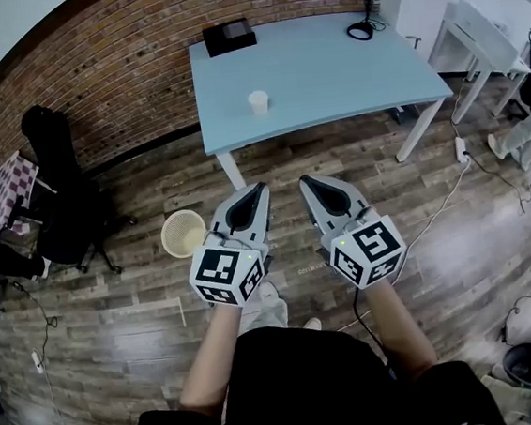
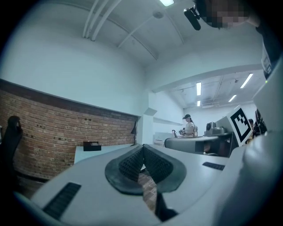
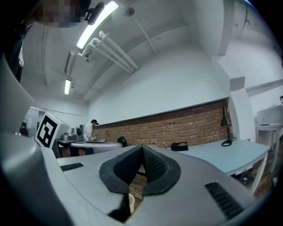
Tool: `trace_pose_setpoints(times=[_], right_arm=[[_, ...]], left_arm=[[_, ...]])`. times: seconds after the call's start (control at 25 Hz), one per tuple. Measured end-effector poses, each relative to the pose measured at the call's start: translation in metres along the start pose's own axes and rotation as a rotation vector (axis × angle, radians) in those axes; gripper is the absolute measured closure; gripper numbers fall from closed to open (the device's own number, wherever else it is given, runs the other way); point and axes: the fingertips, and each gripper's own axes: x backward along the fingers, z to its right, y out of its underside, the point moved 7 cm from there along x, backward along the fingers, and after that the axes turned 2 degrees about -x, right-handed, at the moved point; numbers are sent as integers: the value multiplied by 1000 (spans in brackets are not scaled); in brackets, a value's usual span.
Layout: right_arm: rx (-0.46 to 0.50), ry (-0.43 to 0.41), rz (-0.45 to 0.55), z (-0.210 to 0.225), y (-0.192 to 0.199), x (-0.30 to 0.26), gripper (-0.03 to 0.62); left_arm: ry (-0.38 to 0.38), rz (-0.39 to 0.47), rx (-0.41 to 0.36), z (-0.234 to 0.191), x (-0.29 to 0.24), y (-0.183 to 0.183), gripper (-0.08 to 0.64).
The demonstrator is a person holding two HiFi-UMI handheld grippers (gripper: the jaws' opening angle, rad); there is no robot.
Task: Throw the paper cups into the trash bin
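On the table (image 1: 327, 78), near its front edge, the cup (image 1: 258, 102) stands upright, well apart from the box (image 1: 229, 37) at the table's back edge. The bin (image 1: 184, 232) sits on the floor near the table's front-left corner. You hold your left gripper (image 1: 259, 189) and right gripper (image 1: 306, 182) side by side short of the table, level, each with jaws pressed together and nothing between them.

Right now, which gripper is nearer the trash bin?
The left gripper: the bin stands just to its left, while the right gripper lies beyond the left one, farther from the bin.
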Motion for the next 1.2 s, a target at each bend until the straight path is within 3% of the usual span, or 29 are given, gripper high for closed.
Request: trace_pose_setpoints(times=[0.48, 0.84, 1.0, 1.2], right_arm=[[-24, 27, -9, 20, -2, -70, 588], [-29, 50, -23, 28, -3, -123, 588], [-26, 58, -34, 27, -1, -144, 588], [-16, 74, -39, 26, -2, -169, 588]], left_arm=[[3, -8, 3, -66, -38, 4, 551], [17, -14, 60, -117, -56, 7, 552], [18, -17, 5, -136, -61, 4, 551], [30, -23, 14, -162, -65, 9, 551]])
